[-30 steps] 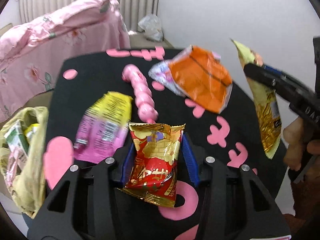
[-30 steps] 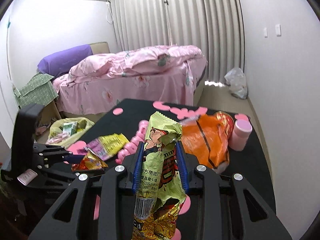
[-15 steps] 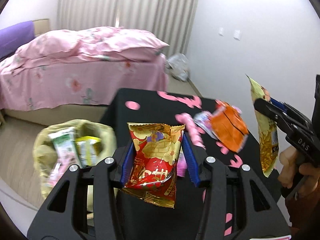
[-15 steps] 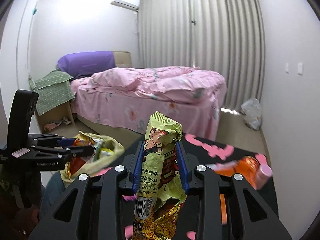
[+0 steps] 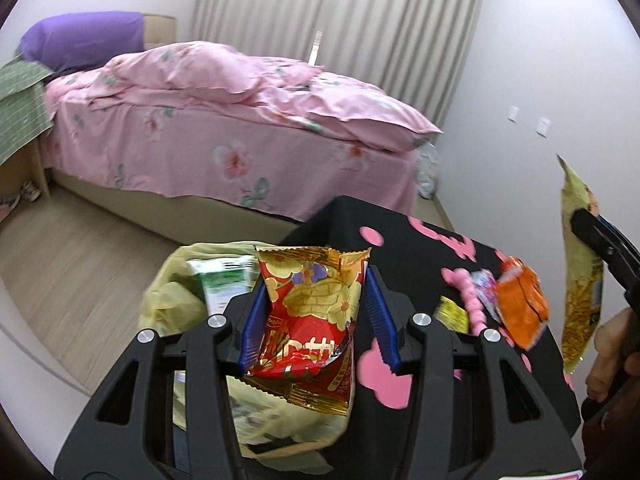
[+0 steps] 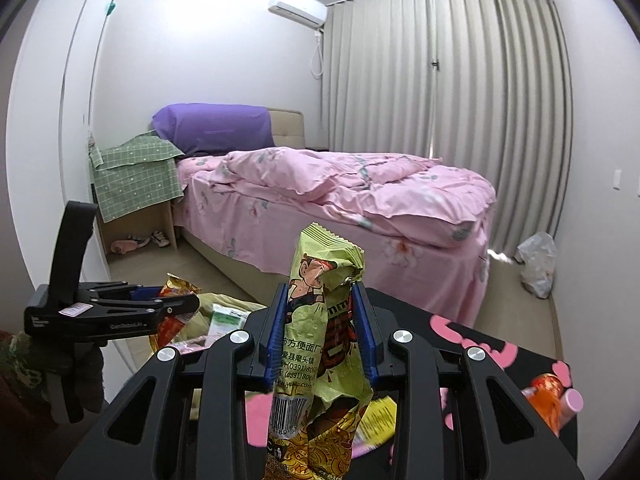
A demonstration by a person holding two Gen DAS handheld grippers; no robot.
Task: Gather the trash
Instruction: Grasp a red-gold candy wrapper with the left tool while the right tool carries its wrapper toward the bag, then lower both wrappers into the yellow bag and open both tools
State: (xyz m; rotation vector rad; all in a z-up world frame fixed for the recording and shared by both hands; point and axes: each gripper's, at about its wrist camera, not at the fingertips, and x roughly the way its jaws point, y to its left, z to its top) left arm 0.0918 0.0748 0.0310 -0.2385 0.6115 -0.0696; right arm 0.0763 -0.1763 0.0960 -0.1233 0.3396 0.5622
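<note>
Both hand-held grippers have swung from the tabletop (image 5: pixel 332 220) toward the bag (image 5: pixel 168 300): left (image 5: pixel 316 316) clamps a red packet (image 5: pixel 312 320), right (image 6: pixel 320 332) a green wrapper (image 6: pixel 324 320). Drop-off looks imminent.

Bedroom, pink-quilted bed (image 6: pixel 340 192) (w/ curtains (image 6: pixel 440 72))

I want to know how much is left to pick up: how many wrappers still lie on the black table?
3 that I can see: an orange wrapper, a small purple-white one beside it, and a yellow one nearer the left gripper. More may be hidden behind the grippers.
</note>
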